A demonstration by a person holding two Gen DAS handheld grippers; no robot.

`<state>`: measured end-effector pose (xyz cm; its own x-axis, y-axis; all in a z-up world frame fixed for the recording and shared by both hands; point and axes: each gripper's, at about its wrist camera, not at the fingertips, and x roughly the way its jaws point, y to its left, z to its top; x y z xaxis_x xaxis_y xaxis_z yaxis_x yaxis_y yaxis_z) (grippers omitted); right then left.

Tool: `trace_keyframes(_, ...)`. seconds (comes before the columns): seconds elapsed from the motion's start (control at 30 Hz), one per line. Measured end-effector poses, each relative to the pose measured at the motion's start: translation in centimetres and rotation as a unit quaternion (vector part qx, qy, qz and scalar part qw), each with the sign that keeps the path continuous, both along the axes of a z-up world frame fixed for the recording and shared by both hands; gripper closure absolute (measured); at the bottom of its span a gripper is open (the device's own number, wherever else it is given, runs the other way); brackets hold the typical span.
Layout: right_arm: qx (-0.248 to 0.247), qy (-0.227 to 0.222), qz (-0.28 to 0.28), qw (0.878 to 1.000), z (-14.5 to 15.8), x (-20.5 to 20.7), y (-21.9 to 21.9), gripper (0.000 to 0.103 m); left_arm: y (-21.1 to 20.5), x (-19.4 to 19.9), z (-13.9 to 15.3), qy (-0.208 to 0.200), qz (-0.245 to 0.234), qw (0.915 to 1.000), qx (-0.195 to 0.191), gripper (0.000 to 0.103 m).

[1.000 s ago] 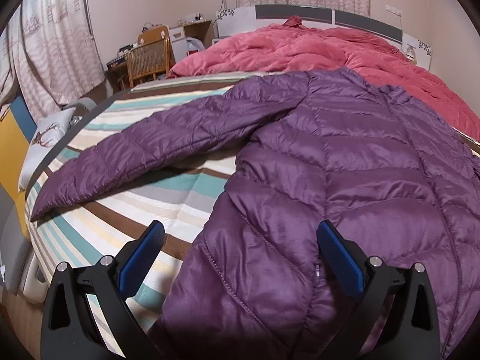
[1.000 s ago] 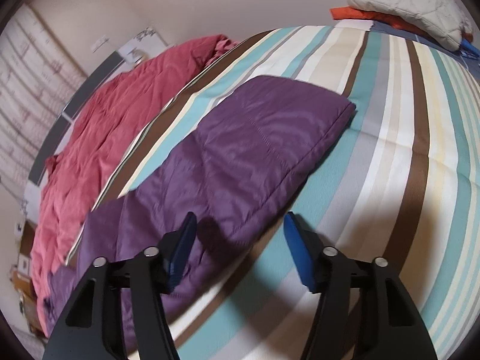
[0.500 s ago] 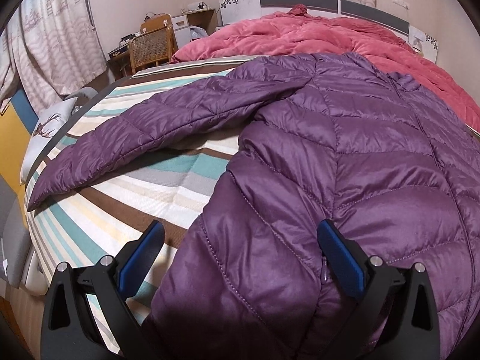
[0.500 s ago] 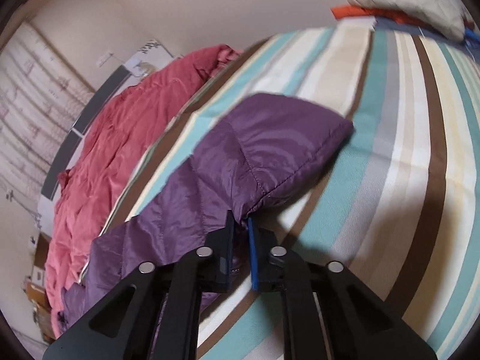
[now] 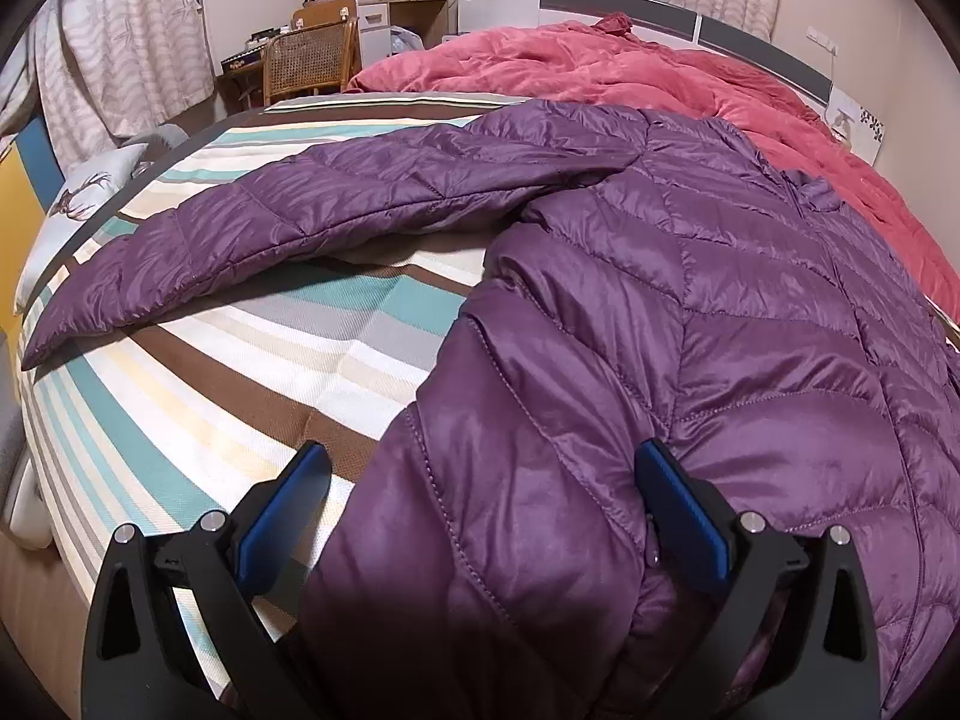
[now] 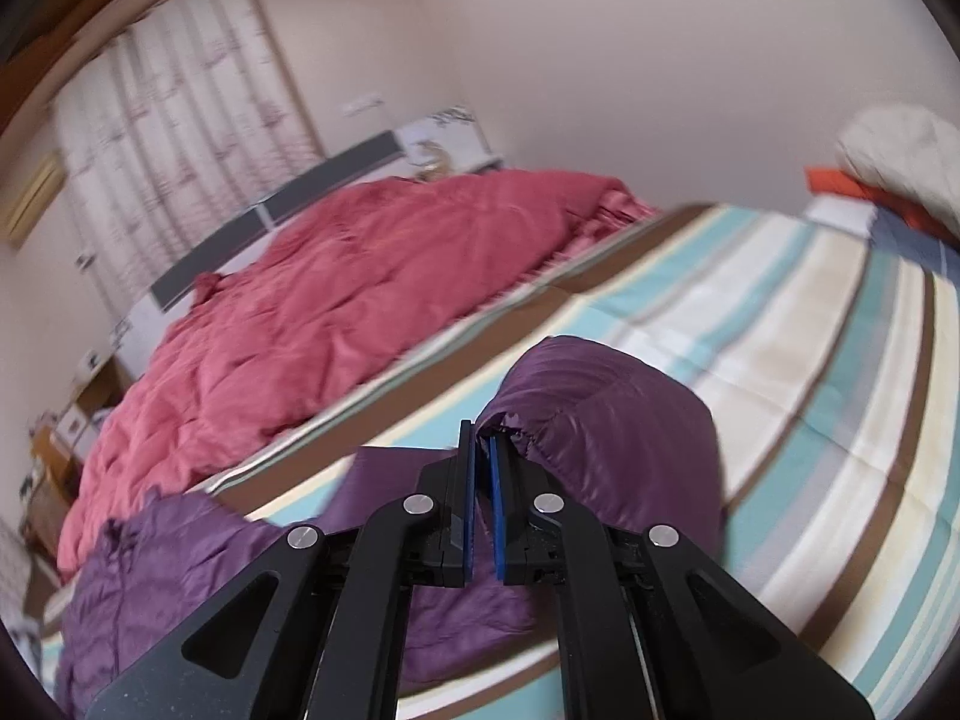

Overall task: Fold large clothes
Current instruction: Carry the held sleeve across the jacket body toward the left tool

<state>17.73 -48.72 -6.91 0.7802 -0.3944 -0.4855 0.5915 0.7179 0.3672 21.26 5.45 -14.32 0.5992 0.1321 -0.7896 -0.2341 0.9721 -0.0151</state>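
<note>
Right gripper (image 6: 483, 450): we see it clamped on the sleeve cuff (image 6: 522, 429), lifted off the striped bedspread (image 6: 810, 396); the sleeve's long axis trails back toward our near left. Left gripper (image 5: 483, 504) stands wide open, straddling the purple down jacket's (image 5: 690, 312) hem, body spread toward the red quilt (image 5: 600, 60).

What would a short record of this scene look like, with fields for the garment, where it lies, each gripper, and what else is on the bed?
garment: purple puffer jacket, spread out, one sleeve stretched sideways
surface: striped bedsheet
left gripper: open, jaws straddling the jacket's near edge, not pressing it
right gripper: jaws have just closed, shut on the cuff of the other sleeve, lifted off the sheet
also on bed: red quilt; folded clothes pile at the far corner
</note>
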Motion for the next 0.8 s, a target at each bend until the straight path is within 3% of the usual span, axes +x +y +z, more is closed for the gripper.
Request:
trace_keyframes(0.27, -0.071, -0.015, 0.079, 0.994, 2.9, 2.2, 6.6, 0.099, 0.1, -0.1, 0.0, -0.004, 0.0, 1.0, -0.003, 0.002)
trace_keyframes(0.5, -0.117, -0.033, 0.18, 0.976, 4.9, 4.1, 14.5, 0.099, 0.2, -0.2, -0.1, -0.004, 0.0, 1.0, -0.003, 0.002)
trace_keyframes(0.63, -0.164, -0.022, 0.242, 0.956, 5.0, 5.4, 20.1, 0.099, 0.1, -0.2, -0.1, -0.004, 0.0, 1.0, -0.004, 0.002)
trace_keyframes(0.8, -0.262, 0.029, 0.309, 0.914, 3.4, 7.2, 27.8, 0.099, 0.2, -0.2, -0.1, -0.004, 0.0, 1.0, -0.004, 0.002)
